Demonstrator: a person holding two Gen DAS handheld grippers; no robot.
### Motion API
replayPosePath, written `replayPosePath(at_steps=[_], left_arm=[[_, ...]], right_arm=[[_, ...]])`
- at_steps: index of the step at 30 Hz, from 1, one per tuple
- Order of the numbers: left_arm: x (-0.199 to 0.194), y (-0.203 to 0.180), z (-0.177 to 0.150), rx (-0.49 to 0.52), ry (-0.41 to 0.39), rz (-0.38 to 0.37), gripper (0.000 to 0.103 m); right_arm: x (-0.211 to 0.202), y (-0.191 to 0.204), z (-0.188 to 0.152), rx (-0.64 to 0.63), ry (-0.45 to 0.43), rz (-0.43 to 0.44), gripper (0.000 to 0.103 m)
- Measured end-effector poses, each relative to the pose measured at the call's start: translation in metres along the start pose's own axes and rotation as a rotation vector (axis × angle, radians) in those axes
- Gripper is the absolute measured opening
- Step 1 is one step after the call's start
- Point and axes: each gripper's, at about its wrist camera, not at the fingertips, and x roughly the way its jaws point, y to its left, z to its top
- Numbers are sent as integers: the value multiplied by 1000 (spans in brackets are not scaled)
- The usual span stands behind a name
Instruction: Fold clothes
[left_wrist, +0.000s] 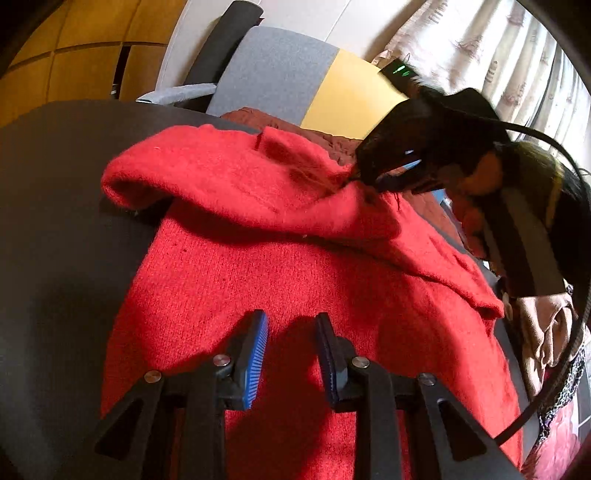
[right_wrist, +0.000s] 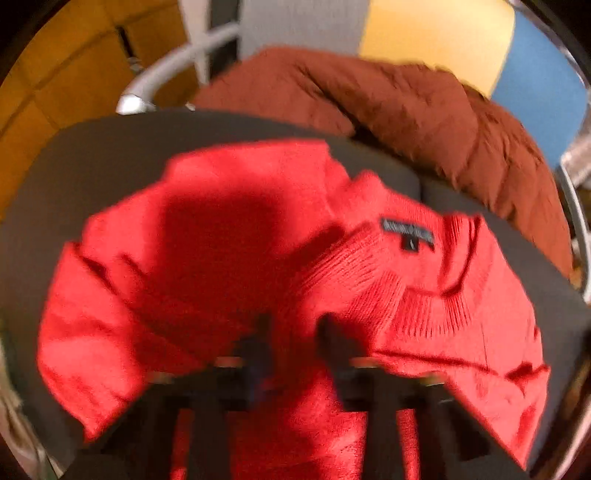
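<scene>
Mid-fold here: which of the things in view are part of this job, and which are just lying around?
In the job:
- red sweater, part folded over on the dark table
- right gripper, pinching a raised fold
- left gripper, over the sweater, jaws apart

Lying about:
- brown quilted coat
- beige garment
- grey chair

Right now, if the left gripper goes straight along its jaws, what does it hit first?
Most likely the flat body of the red sweater just ahead of the left gripper, whose jaws stand apart with nothing between them. The folded-over sleeve lies further on; depth is uncertain.
</scene>
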Motion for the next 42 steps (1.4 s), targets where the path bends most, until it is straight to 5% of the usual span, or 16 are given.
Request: replayPosePath(at_steps=[10,15,22,25,27,37,42], left_arm=[[3,-7,1,18,2,26,26],[3,-11,1,29,4,42,26],[3,-13,0,45,7,64,26],[2,-14,-1,49,8,67,26],[1,-14,-1,49,8,67,26],[0,-11,0,47,11,61,26],[0,-9,-1,40,10,52,26]], right_arm=[[-133,-40,-12,41,-452,228,13],[-145,-91,-70,162,-616,306,13],[-71,-169,-148,441,-484,326,19],[-53,-191,-171,566,-472,410,40],[-47,-198,-180,624,-464,462,67],[-38,-225,-178,842,-401,629,75],[-56,-238,-186,867,-384,577,83]])
